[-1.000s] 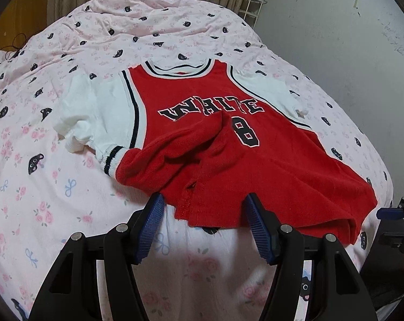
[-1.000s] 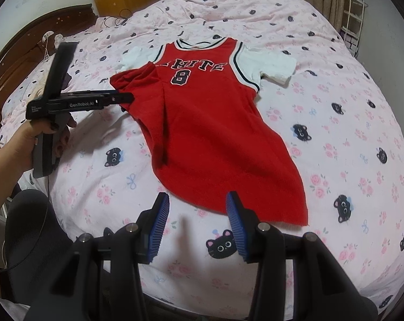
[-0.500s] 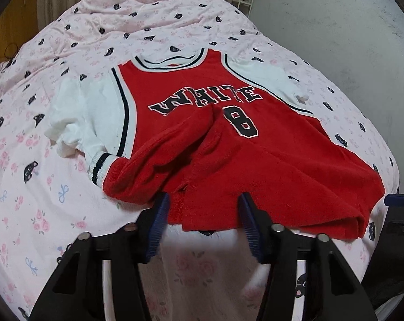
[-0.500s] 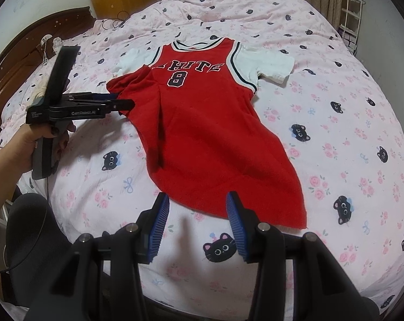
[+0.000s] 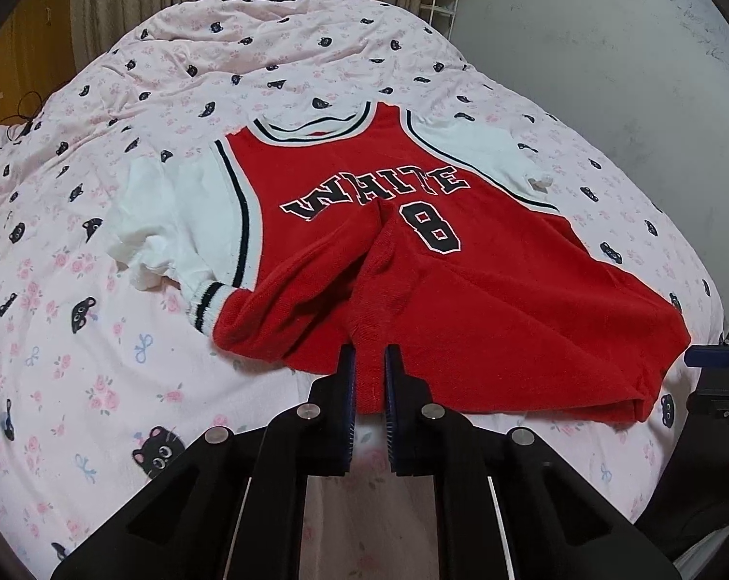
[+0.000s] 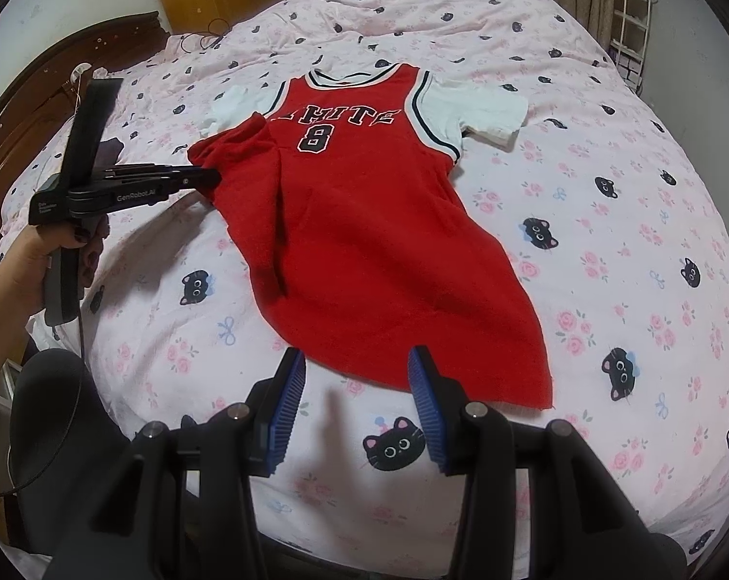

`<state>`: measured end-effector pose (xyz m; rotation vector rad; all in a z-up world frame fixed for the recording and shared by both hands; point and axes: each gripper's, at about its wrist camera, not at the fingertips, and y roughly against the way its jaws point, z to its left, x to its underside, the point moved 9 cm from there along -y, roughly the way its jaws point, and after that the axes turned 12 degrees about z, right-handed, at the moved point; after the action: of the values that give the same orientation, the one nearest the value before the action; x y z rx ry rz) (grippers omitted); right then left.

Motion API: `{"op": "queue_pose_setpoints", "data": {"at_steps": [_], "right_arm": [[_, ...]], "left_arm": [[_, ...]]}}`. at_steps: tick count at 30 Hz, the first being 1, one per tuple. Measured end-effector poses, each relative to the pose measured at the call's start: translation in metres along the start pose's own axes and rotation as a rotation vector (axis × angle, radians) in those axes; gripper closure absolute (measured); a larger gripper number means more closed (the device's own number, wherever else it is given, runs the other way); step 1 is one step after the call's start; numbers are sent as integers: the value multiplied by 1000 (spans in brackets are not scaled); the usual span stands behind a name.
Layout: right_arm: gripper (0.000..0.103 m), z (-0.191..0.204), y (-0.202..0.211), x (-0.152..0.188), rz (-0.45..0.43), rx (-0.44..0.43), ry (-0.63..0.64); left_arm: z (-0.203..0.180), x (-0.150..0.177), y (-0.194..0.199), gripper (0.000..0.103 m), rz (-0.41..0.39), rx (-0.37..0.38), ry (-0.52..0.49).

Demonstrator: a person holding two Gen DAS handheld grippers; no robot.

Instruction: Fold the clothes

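2 grippers work at 1 red jersey (image 6: 364,222) lying flat on the bed (image 6: 630,222), collar far, hem near, its long axis running away from the person. The left gripper (image 5: 366,367) has its jaws closing, pinching the bunched side edge. The right gripper (image 6: 357,386), jaws released and empty, hovers just beside the hem.

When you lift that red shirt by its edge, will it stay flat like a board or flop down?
Probably flop. The red shirt already lies bunched in soft folds where the left gripper is closing on its edge, so it should drape. It looks like thick, fuzzy knit, so likely not slippery. The far side may drag across the bedspread.
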<state>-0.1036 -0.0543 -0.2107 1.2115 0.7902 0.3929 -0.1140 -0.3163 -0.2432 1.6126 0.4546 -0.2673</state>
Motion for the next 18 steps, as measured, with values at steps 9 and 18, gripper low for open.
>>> {"op": "queue_pose_setpoints", "data": {"at_steps": [9, 18], "right_arm": [[57, -2, 2, -2, -5, -8, -13], [57, -3, 5, -1, -13, -16, -21]], "left_arm": [[5, 14, 22, 95, -7, -11, 25], [8, 50, 53, 95, -6, -10, 101]]}}
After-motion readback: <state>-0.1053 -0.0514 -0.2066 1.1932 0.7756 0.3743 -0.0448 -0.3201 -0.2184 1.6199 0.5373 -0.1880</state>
